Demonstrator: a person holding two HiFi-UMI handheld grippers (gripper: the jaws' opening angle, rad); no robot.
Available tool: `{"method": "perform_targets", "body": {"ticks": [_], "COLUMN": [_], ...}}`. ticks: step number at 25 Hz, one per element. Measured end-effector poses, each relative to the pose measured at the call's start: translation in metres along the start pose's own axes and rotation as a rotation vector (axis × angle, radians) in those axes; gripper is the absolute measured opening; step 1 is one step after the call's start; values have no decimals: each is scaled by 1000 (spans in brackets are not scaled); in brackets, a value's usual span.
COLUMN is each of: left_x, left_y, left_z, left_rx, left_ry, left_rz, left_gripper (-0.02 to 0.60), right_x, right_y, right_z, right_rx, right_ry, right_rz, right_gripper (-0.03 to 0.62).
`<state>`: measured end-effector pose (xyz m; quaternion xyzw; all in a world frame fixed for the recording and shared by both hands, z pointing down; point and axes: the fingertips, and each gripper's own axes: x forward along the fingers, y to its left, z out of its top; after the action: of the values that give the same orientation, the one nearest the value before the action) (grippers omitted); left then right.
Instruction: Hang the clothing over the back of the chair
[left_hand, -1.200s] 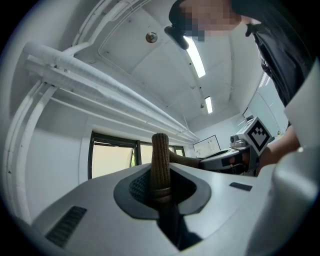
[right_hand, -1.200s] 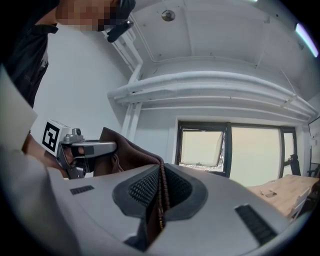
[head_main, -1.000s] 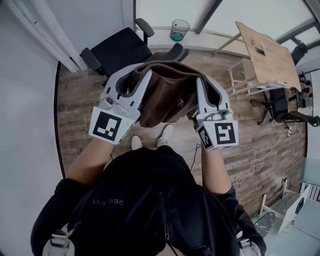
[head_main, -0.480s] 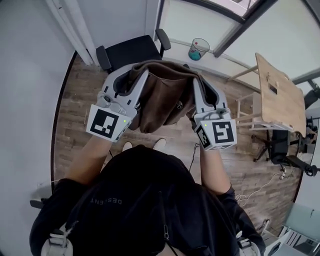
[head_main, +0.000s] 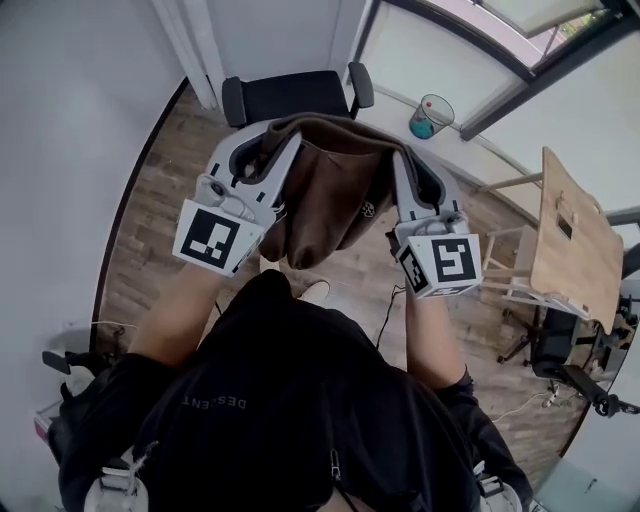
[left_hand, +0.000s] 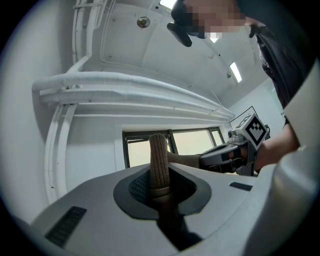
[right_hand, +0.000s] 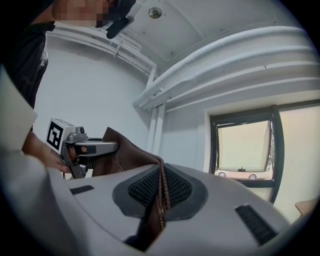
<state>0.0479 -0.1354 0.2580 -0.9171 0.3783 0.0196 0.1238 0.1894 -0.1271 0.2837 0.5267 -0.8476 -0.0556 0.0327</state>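
Observation:
A brown garment (head_main: 330, 190) hangs stretched between my two grippers in the head view. My left gripper (head_main: 270, 140) is shut on its ribbed brown edge (left_hand: 159, 165), which stands up between the black pads. My right gripper (head_main: 400, 160) is shut on the other edge, a seam with a zip (right_hand: 161, 192) pinched between its pads. A black office chair (head_main: 295, 95) with two armrests stands on the floor just beyond the garment. In the left gripper view the right gripper (left_hand: 220, 157) shows at the far end of the cloth; in the right gripper view the left gripper (right_hand: 92, 147) does likewise.
A wooden table (head_main: 575, 245) stands at the right, with a white chair (head_main: 510, 270) beside it. A clear bin (head_main: 432, 115) sits by the window wall. White pipes (head_main: 195, 45) run up the wall left of the chair. A cable (head_main: 385, 310) lies on the wood floor.
Both grippers have carried the garment towards the black chair, which now lies straight ahead of it. The scene has swung with the person's turn. The grips are unchanged.

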Motion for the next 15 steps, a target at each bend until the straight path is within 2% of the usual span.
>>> {"method": "perform_targets", "body": {"ticks": [4, 15], "left_x": [15, 66], "left_y": [15, 62], "left_z": [-5, -32], "left_rx": [8, -33], "left_ry": [7, 15], "left_rz": [5, -14], "left_gripper": [55, 55], "right_x": [24, 84], "right_y": [-12, -43], "right_z": [-3, -18], "right_rx": [5, 1], "right_ry": [12, 62], "right_rz": [6, -5], "right_gripper": [37, 40]}}
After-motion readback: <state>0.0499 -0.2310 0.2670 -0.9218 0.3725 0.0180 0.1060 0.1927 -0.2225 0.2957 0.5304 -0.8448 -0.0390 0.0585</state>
